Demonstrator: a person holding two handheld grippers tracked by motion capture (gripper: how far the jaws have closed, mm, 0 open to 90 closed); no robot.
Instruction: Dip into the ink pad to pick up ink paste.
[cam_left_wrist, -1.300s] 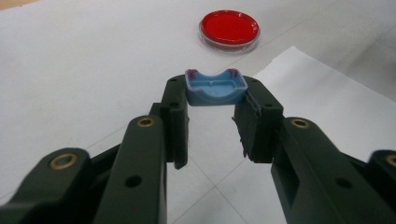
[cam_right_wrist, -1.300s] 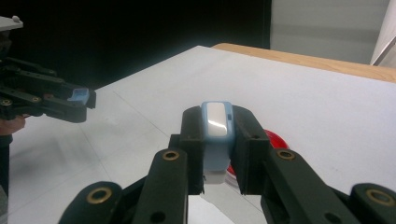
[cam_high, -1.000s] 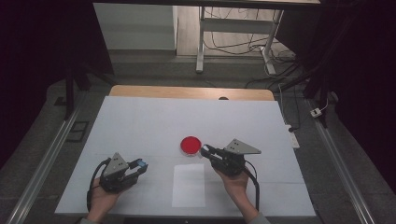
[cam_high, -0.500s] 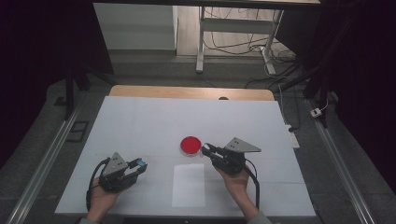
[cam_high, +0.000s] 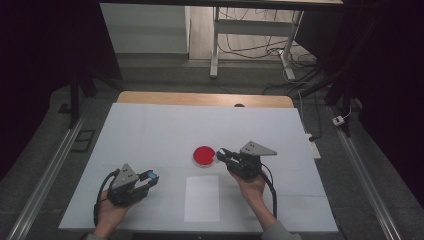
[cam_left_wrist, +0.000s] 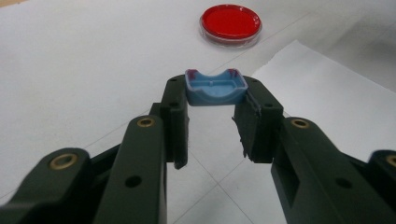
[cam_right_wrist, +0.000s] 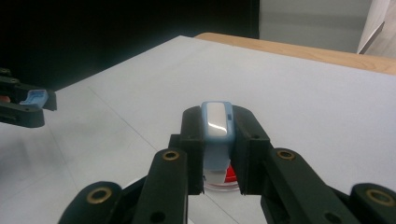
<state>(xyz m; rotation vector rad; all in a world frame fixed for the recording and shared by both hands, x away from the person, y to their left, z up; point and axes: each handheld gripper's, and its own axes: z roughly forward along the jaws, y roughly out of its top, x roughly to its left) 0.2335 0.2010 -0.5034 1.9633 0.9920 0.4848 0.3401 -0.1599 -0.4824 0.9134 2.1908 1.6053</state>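
Your right gripper (cam_high: 223, 154) is clamped tight on a pale blue stamp body (cam_right_wrist: 216, 122), held just above the near edge of the red ink pad (cam_high: 204, 156). Your left gripper (cam_high: 151, 176) sits partly open, its jaws pinching a blue cap (cam_left_wrist: 215, 87) at the tips, well to the left of the white sheet of paper (cam_high: 202, 198). You seem to be at the inking step (cap apparently off). Next, lower the stamp squarely onto the pad, then carry it to the paper.
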